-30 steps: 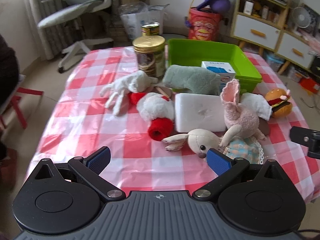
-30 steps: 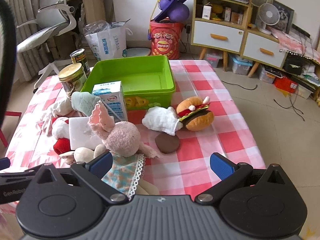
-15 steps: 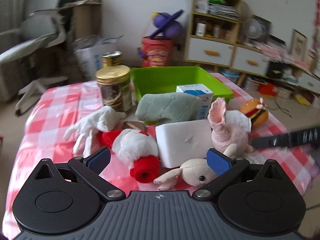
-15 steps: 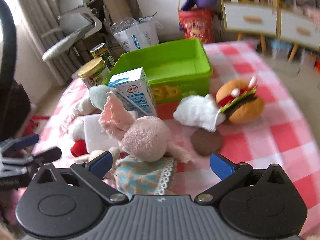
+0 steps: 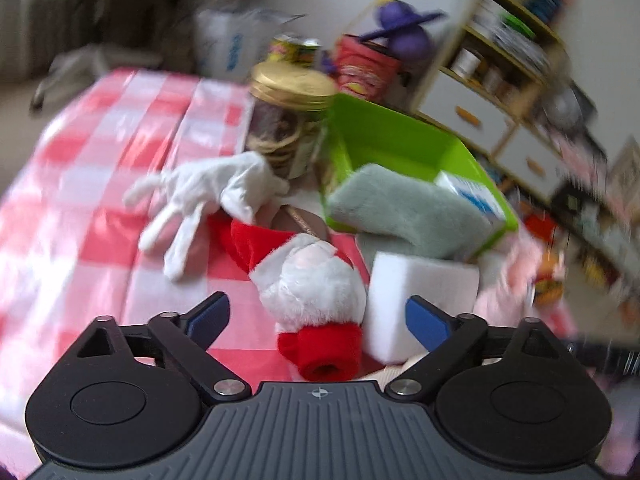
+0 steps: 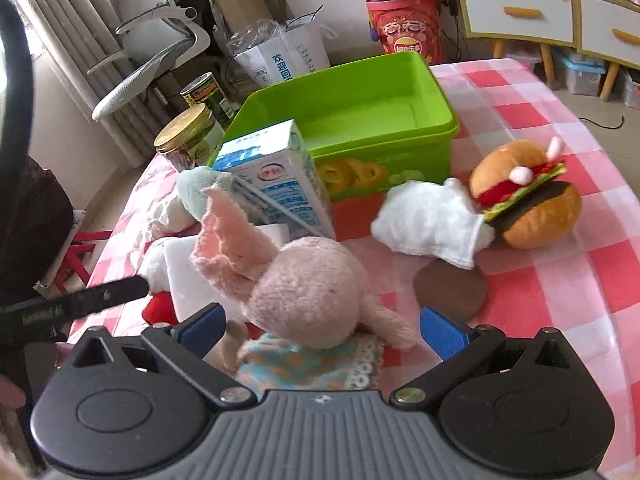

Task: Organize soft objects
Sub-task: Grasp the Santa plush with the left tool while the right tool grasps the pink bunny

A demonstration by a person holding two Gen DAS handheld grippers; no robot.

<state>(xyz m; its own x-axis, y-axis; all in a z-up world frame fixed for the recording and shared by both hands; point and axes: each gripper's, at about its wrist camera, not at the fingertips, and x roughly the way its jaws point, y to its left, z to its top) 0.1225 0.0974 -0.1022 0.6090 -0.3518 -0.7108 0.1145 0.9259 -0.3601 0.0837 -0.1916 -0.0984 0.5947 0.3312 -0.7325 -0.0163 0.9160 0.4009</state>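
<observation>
On the checked cloth, our left gripper (image 5: 318, 317), jaws wide but just narrowing, brackets the red-and-white plush Santa toy (image 5: 314, 292) without touching; it looks light and squashy, best pinched mid-body. Our right gripper (image 6: 322, 328), open, frames the pink plush rabbit (image 6: 308, 288), equally soft.

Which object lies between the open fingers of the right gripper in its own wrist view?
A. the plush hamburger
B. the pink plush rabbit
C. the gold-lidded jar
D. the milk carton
B: in the right wrist view the pink plush rabbit sits between the blue pads of the right gripper, which stand apart from it, while the plush hamburger, milk carton and gold-lidded jar lie farther off.
</observation>
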